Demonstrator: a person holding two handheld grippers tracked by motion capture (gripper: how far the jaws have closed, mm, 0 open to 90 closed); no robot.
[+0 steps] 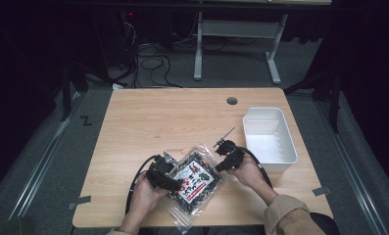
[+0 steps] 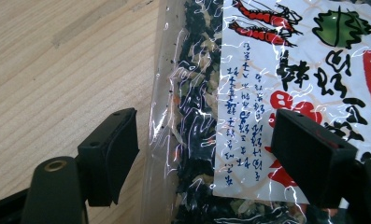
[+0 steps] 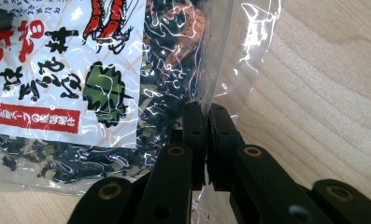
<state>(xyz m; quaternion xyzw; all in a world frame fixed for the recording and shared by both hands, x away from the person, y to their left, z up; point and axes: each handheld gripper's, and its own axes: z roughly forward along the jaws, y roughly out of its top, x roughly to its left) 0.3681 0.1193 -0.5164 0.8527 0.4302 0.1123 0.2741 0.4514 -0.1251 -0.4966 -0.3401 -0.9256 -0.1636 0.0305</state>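
Wooden table [image 1: 148, 112]: bag [image 1: 196, 182] between tools.

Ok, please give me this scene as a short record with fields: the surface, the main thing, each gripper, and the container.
surface: wooden table
main thing: clear bag of dark dried food with a printed label, lying flat
left gripper: open, jaws on either side of the bag's edge
right gripper: shut on the bag's clear edge
container: white bin, to the bag's right, apart from it
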